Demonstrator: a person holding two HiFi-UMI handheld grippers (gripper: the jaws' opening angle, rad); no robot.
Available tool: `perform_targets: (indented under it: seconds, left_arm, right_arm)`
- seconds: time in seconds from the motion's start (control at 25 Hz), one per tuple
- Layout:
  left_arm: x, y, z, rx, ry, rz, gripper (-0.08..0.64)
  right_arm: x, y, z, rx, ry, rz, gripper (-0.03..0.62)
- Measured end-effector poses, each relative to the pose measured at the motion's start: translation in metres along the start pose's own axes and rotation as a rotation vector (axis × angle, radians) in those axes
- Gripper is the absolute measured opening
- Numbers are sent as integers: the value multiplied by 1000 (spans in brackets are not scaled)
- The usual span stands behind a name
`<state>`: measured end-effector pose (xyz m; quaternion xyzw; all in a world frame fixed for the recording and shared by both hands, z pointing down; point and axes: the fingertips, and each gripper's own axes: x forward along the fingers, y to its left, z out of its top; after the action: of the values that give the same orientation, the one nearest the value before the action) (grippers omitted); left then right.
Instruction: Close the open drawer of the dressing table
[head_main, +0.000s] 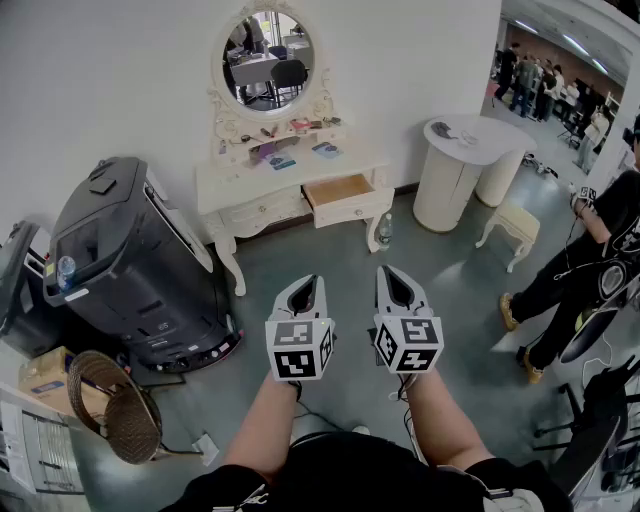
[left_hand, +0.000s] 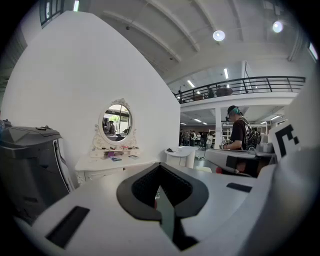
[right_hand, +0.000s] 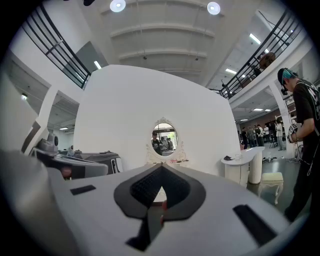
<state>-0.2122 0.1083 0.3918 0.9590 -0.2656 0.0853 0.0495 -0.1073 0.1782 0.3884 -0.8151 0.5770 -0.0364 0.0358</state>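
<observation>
A white dressing table (head_main: 255, 190) with an oval mirror (head_main: 265, 60) stands against the far wall. Its right drawer (head_main: 345, 198) is pulled out, and the wooden inside shows. Both grippers hover side by side over the floor, well short of the table and pointing toward it. My left gripper (head_main: 308, 280) is shut with nothing in it, and so is my right gripper (head_main: 393, 272). The left gripper view shows the table (left_hand: 107, 162) off to the left beyond the closed jaws (left_hand: 160, 165). In the right gripper view the mirror (right_hand: 164, 139) sits straight above the closed jaws (right_hand: 162, 166).
A big black machine (head_main: 130, 260) stands left of the table, with a wicker chair (head_main: 110, 405) in front of it. Under the drawer stands a water bottle (head_main: 385, 230). To the right are a round white table (head_main: 465, 165), a small stool (head_main: 510, 225) and a person (head_main: 590, 250).
</observation>
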Motion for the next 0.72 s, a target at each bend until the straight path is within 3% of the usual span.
perform_targets:
  seconds: [0.28,0.72]
  left_arm:
    - [10,-8,6,10,-10,-13,-5]
    - [24,-27,4,16,-2,-23,-5]
  right_arm:
    - [3,0,2,26,-18,34,9]
    - [-9,-34,2,4,-11,-12,10]
